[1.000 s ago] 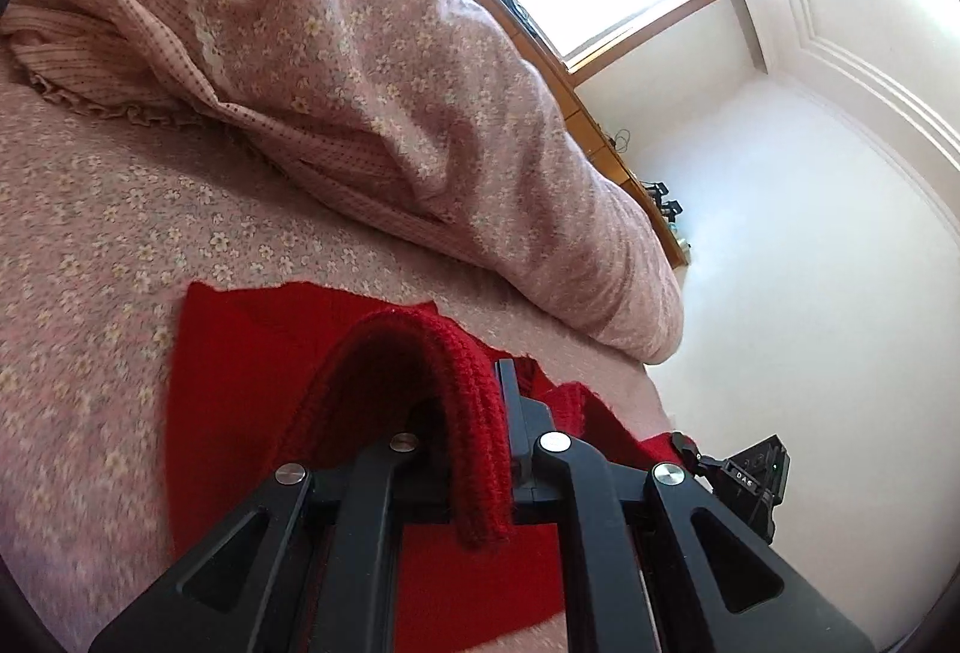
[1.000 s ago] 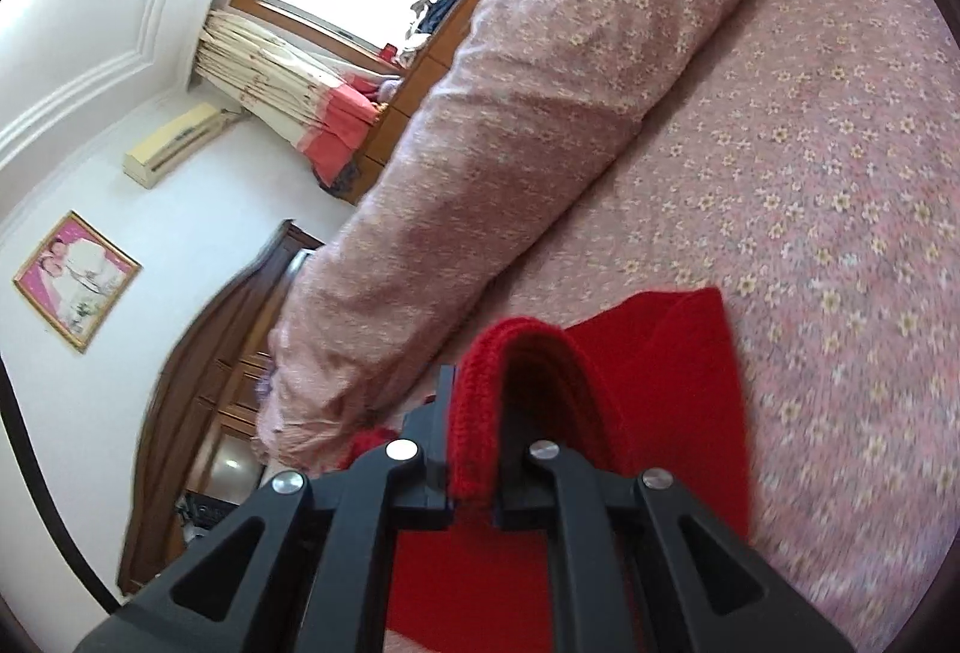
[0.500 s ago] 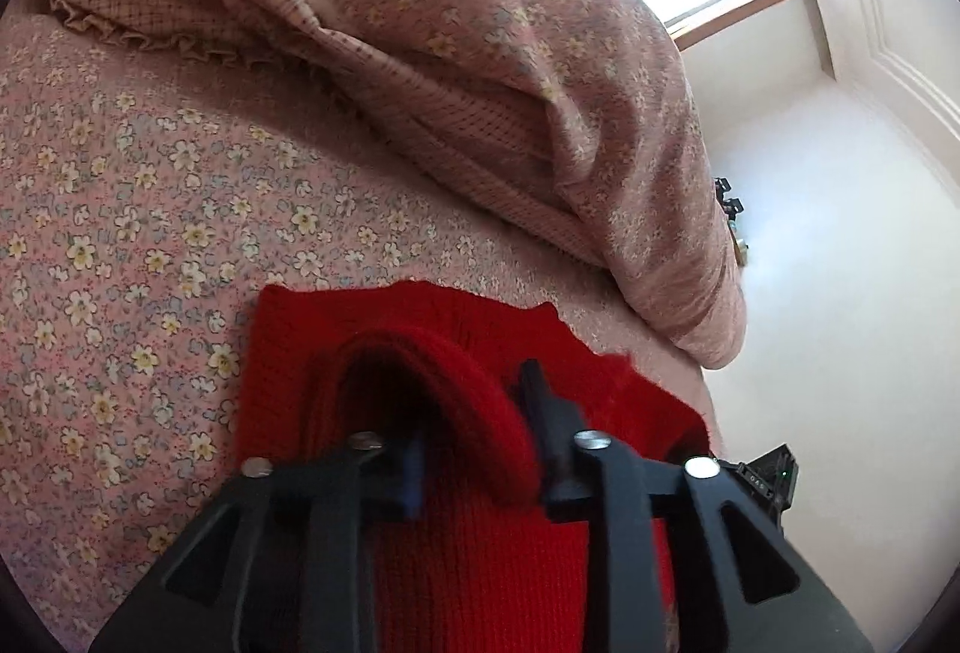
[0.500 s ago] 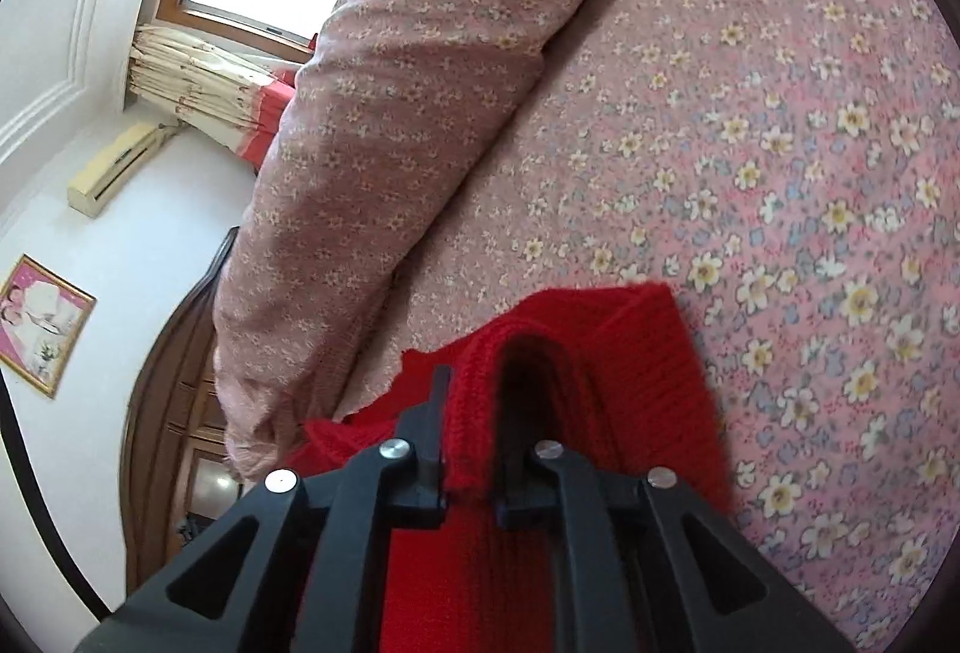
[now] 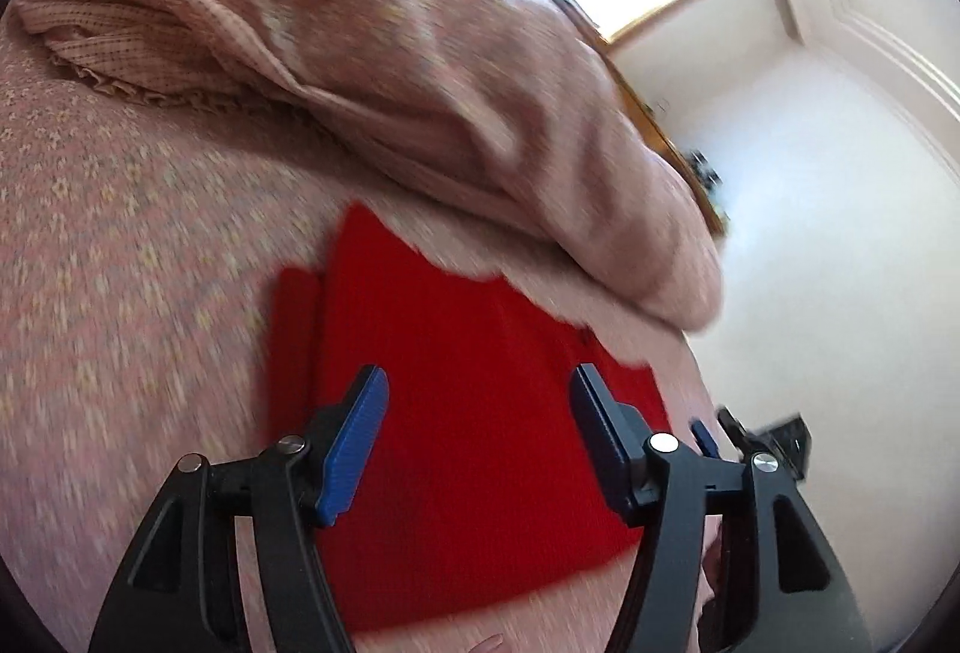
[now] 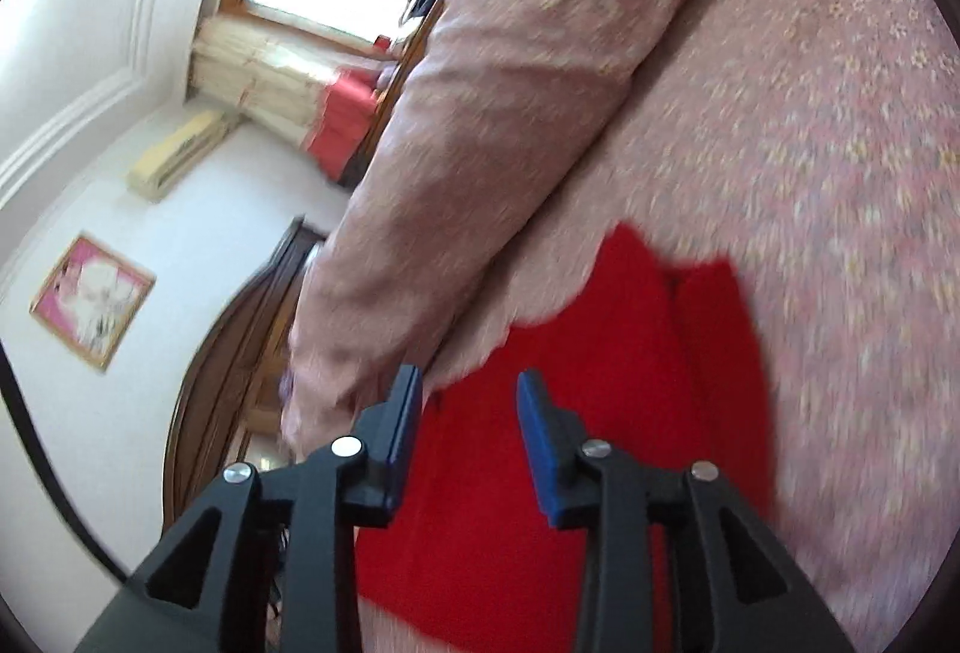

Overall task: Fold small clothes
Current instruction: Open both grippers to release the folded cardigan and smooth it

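**Sweater lying flat, both grippers let go**

Your left gripper has its jaws spread wide with nothing between them, above the red sweater. Your right gripper also has its jaws parted and holds nothing. You have the sweater spread flat on the flowered bedsheet, just beside the rolled pink quilt. Both views are blurred.

The sweater lies flat on the bed, just before the rolled quilt; both grippers above it.
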A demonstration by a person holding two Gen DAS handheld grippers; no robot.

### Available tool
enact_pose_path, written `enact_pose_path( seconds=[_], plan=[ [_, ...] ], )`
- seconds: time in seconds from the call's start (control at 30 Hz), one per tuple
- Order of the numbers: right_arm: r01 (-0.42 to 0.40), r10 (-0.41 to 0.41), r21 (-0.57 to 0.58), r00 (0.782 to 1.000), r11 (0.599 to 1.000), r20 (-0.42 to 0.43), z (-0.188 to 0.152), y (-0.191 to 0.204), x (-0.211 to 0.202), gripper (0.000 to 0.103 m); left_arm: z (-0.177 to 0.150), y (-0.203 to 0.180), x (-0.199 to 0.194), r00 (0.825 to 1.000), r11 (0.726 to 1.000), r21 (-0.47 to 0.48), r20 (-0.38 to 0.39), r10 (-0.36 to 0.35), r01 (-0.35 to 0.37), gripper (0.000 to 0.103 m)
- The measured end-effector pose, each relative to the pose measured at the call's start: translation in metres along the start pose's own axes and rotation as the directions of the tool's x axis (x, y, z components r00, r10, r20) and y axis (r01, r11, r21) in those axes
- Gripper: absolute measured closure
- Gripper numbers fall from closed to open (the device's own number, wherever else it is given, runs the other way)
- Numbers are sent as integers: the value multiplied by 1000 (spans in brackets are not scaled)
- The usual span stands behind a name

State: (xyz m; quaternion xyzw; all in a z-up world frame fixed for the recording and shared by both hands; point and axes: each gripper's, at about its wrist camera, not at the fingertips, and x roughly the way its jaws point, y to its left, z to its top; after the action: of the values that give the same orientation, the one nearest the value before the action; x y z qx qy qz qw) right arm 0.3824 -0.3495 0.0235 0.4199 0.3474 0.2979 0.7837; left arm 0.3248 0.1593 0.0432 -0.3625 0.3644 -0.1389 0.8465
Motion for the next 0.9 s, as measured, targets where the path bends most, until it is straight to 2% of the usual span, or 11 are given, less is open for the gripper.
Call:
enact_pose_path(
  seconds=[0.13,0.27,0.43,0.53,0.57,0.63,0.7,0.77,0.9],
  plan=[
    [80,-85,-95,995,992,-54,-39,20,-19,65,-37,-23,-21,999,998,42,-39,-35,36,46],
    [96,-103,-112,992,989,-67,-81,21,-39,65,-81,-32,-34,997,999,24,-64,-46,48,44],
    [112,-126,-119,985,987,-118,-130,10,-56,65,-109,-31,-35,994,999,16,-100,-37,39,44],
    [146,-166,-142,977,979,-137,-141,1,-59,65,-112,-18,-31,992,1000,-3,-130,7,-8,44],
    [164,-184,-145,974,976,-134,-141,-2,-60,65,-112,-9,-28,989,999,-32,-144,34,-38,44],
    [196,-211,-127,970,972,-118,-139,-15,-66,64,-113,5,-24,988,996,-75,-151,42,-53,44],
    [172,-178,-60,978,983,-105,-136,-32,-73,64,-113,18,-16,983,993,-100,-176,49,-68,44],
    [112,-112,-6,989,994,-94,-130,-47,-75,66,-111,25,-11,986,993,-112,-166,18,-37,44],
    [122,-122,-11,989,993,-84,-117,-50,-66,66,-95,33,-3,991,989,-147,-131,-9,-10,44]
  ],
)
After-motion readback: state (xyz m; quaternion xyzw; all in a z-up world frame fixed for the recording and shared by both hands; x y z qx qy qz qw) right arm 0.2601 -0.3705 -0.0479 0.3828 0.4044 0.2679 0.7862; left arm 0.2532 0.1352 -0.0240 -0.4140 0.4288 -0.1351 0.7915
